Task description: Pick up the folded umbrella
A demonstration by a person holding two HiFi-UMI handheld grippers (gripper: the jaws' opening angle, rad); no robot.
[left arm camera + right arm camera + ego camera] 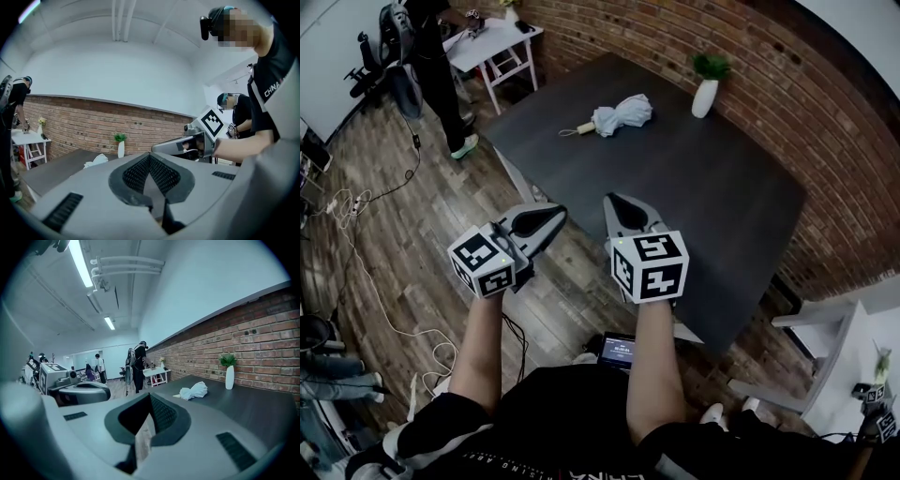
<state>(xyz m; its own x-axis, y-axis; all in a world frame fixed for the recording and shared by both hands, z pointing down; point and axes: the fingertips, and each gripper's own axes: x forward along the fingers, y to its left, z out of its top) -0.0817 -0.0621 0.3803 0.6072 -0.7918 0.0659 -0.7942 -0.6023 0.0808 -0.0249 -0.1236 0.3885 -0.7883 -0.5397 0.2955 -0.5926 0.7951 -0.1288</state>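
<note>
Pale blue-white fabric, bunched: folded umbrella [622,115], lying on its side on the dark grey surface [712,206]. Its wooden handle end points away to the left of my hand-held grippers.

Position of item: well ahead of both sets of tips, far across the surface, touched by neither. In the left gripper view it sits left of my jaws [96,161]. In the right gripper view it sits ahead and to the right of them [194,390].

Left hand-held gripper [555,214]: jaws closed together, nothing between them. It is held out in front of me, near the surface's near edge, and angled toward its partner.

Right hand-held gripper [612,199]: jaws likewise brought together, with nothing in their grasp. Its tip is at the near edge of the surface, just beside the left one.

Other entries:
- White vase [705,94] with a green plant, upright on the surface, beyond the umbrella and to its right, close to the brick wall [787,84].
- Small white table [492,42], far ahead to the left of my left hand-held gripper, with a person [436,66] in dark clothes standing at it.
- Wooden floor [394,244], to the left, with cables trailing across it.
</note>
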